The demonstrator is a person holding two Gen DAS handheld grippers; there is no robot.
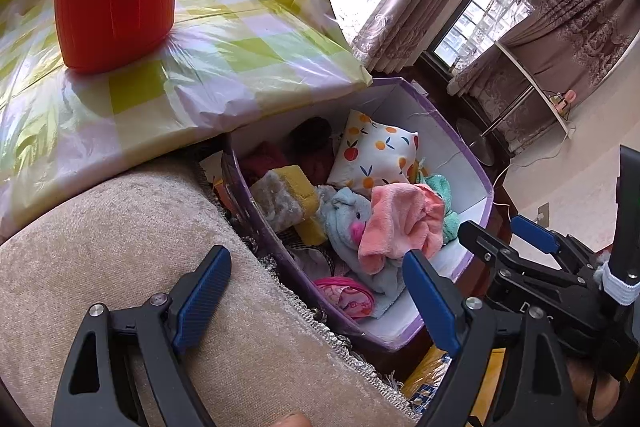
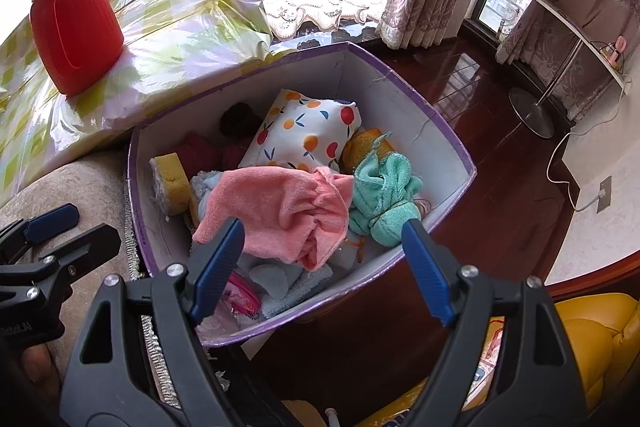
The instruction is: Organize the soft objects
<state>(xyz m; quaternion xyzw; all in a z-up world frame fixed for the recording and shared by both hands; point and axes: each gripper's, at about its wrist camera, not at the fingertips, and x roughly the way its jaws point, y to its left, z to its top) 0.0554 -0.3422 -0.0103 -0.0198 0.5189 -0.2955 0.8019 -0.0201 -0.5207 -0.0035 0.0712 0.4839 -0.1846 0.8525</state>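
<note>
purple card forms the rim of the box, the landmark here, wedged beside the beige sofa arm so soft things can be dropped straight in. inside it, a pink cloth lies crumpled on top of the heap, with a mint towel just beside it toward the box's far right wall, a fruit-print pillow propped against the back wall, and a yellow sponge tucked at the left wall. a pale blue plush sits under the pink cloth. the left gripper hangs over the box's near left rim, jaws wide and empty. the right gripper hovers above the near rim, also spread wide with nothing between its pads. the sorting looks nearly done.
</note>
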